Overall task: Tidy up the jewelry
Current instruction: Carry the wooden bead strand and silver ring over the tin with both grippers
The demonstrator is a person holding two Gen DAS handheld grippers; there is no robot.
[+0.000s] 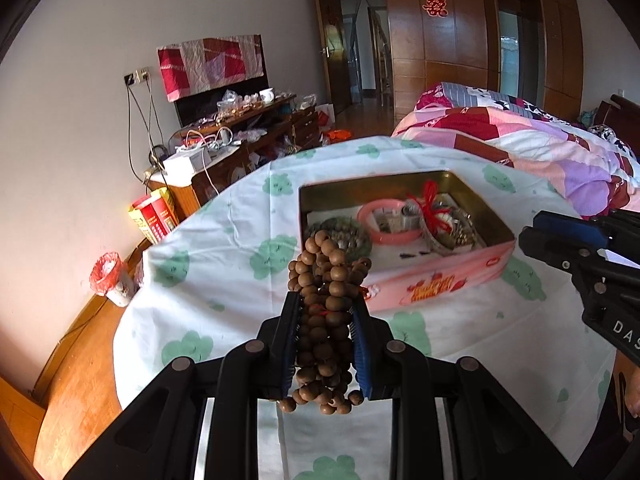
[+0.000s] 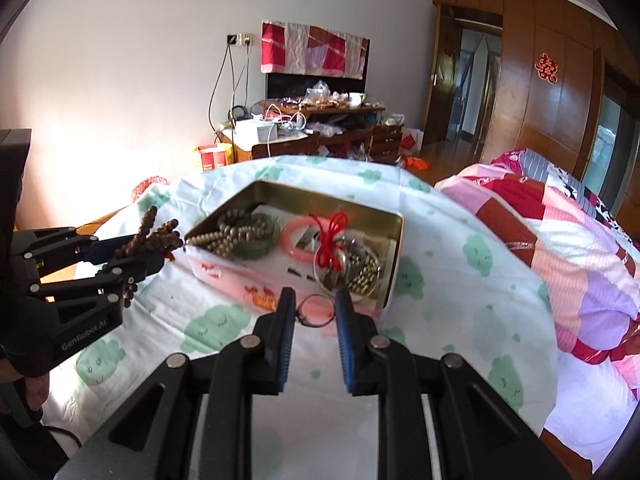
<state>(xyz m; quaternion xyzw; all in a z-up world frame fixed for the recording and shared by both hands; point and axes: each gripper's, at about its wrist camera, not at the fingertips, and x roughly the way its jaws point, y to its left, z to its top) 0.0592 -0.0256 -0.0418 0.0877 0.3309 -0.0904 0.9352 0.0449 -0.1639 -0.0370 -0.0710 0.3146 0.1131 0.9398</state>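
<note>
Between the left gripper fingers, wooden bead string clamped; carry forward over tin, release low. Right gripper half-open around ring.

A home bedroom: a bed with a pink patchwork quilt, tall brown wooden wardrobes, a cluttered wooden dresser.

I see the brown wooden bead strand bunched in loops, hanging just outside the near left corner of the open pink tin. Inside the tin lie a green bead bracelet, a pink bangle and a red cord.
</note>
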